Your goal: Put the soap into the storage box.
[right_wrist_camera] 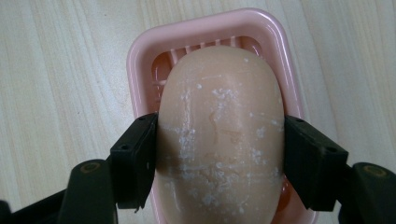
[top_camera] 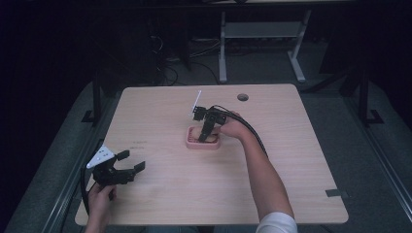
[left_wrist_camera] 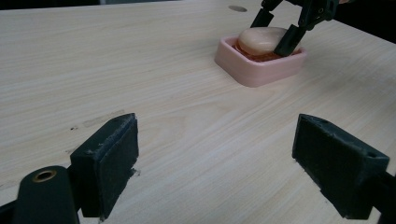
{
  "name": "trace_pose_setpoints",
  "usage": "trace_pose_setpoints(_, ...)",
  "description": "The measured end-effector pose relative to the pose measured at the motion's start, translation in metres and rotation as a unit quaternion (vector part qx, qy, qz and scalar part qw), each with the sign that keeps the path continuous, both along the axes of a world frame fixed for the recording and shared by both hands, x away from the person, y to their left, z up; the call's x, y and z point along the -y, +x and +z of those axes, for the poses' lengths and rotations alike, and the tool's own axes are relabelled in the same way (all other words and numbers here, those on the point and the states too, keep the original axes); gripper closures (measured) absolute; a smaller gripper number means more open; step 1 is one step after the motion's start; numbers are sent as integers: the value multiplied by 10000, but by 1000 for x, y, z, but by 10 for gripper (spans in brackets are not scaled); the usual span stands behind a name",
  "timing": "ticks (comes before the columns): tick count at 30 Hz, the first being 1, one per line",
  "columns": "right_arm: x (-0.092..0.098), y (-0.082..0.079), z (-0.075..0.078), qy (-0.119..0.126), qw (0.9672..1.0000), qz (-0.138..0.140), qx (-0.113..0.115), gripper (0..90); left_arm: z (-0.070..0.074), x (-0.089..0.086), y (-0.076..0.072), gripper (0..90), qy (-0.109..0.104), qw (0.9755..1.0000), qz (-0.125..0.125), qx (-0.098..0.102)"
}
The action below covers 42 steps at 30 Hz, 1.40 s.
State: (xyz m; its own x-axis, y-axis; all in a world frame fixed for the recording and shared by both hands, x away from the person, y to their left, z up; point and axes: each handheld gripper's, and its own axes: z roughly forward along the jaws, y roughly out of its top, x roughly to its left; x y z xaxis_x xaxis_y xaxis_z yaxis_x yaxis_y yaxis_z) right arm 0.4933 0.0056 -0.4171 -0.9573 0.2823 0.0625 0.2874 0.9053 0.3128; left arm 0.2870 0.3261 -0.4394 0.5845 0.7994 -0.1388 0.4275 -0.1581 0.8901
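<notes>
My right gripper (right_wrist_camera: 219, 154) has its jaws pressed against both sides of the soap bar (right_wrist_camera: 219, 135), which lies in the pink soap dish (right_wrist_camera: 140, 51) near the middle of the table (top_camera: 291, 160). My left gripper (top_camera: 127, 163) hangs open over the table's near left corner, well apart from the soap dish.

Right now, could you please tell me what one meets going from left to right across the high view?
Left hand-held gripper → pink soap dish → person's right hand → black tape strip at the table's right edge.
</notes>
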Motion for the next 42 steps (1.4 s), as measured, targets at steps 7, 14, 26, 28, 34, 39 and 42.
trace_pose_setpoints(7, 0, 0, -1, -18, 10000, 17, -6, 318, 0, 0, 0, 143, 0, 10000, 3, 1)
trace_pose_setpoints(14, 0, 1, 1, 95, 10000, 4, -30, 336, 0, 0, 0, 143, -9, 10000, 13, -2)
trace_pose_setpoints(26, 12, -2, 8, 313, 9994, -108, -47, 296, 0, 1, 0, 143, 22, 10000, -16, -24)
trace_pose_setpoints(28, 14, -2, 9, 351, 9993, -146, -46, 286, 0, 2, 0, 143, 15, 10000, -17, -19)
trace_pose_setpoints(34, 23, -4, 11, 452, 9986, -245, -89, 274, 0, 1, 0, 143, -9, 10000, -1, -21)
trace_pose_setpoints(39, 31, -7, 14, 530, 9982, -293, -36, 269, 0, 2, -1, 143, 22, 10000, -19, -18)
trace_pose_setpoints(42, 35, -9, 15, 543, 9980, -308, -36, 268, 0, 3, -1, 143, 33, 10000, -22, -20)
